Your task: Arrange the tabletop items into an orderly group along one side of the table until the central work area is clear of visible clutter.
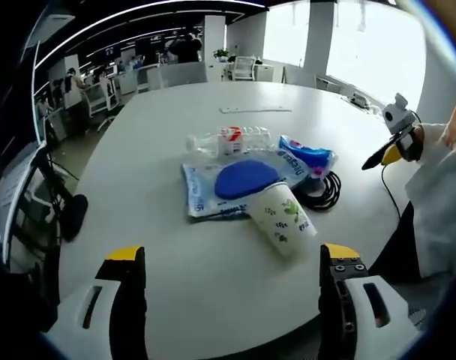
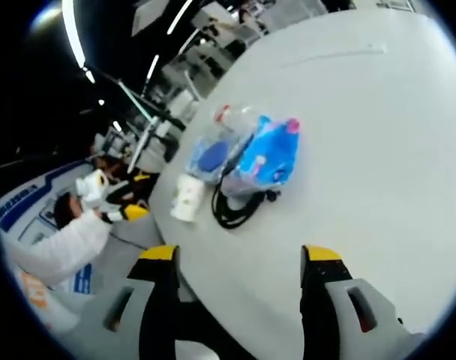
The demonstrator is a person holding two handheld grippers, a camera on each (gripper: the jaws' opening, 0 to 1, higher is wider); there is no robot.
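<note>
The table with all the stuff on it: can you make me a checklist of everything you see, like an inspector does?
Surface: white round table, mostly bare around one pile.
Job's things: paper cup on its side; clear plastic bottle lying down; blue-and-white wipes pack flat; blue bag behind the cup.
Clutter: all bunched together mid-table; a thin white strip lies farther back.
Grippers: left gripper open, holding nothing, short of the pile; right gripper open, holding nothing.
Cables: black coiled cable beside the blue bag.
Surroundings: office with desks, chairs, bright windows; people far off.
</note>
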